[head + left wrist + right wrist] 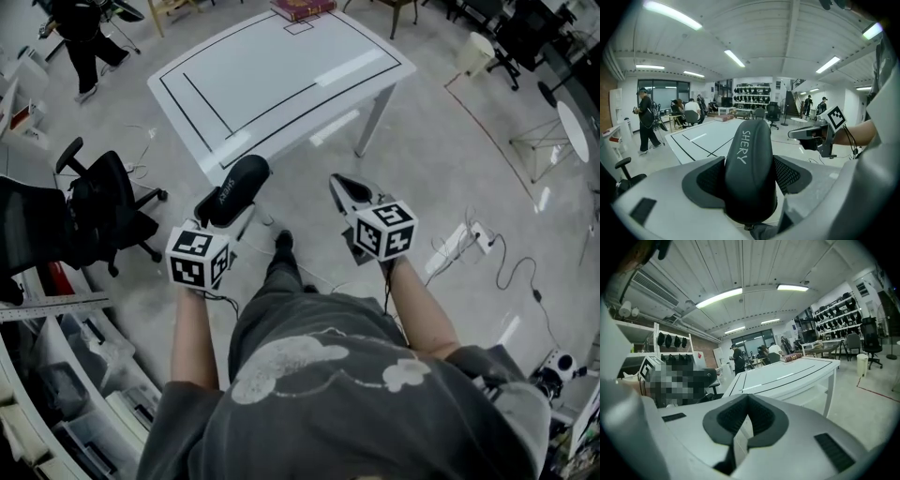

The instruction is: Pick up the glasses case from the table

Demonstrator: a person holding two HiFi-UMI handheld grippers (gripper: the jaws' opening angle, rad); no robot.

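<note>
A black oval glasses case (236,186) printed "SHERY" sits between the jaws of my left gripper (223,212), held in the air in front of the near corner of the white table (281,66). In the left gripper view the case (750,154) fills the gap of the left gripper (750,180), and both meshed pads (708,180) press its sides. My right gripper (341,185) hovers beside it to the right, over the floor. In its own view the right gripper (748,400) has its jaws together with nothing between them.
The table carries black taped lines and a dark red book (302,7) at its far edge. A black office chair (105,208) stands to the left, near shelving. A power strip with cables (464,242) lies on the floor to the right. A person (82,37) stands far left.
</note>
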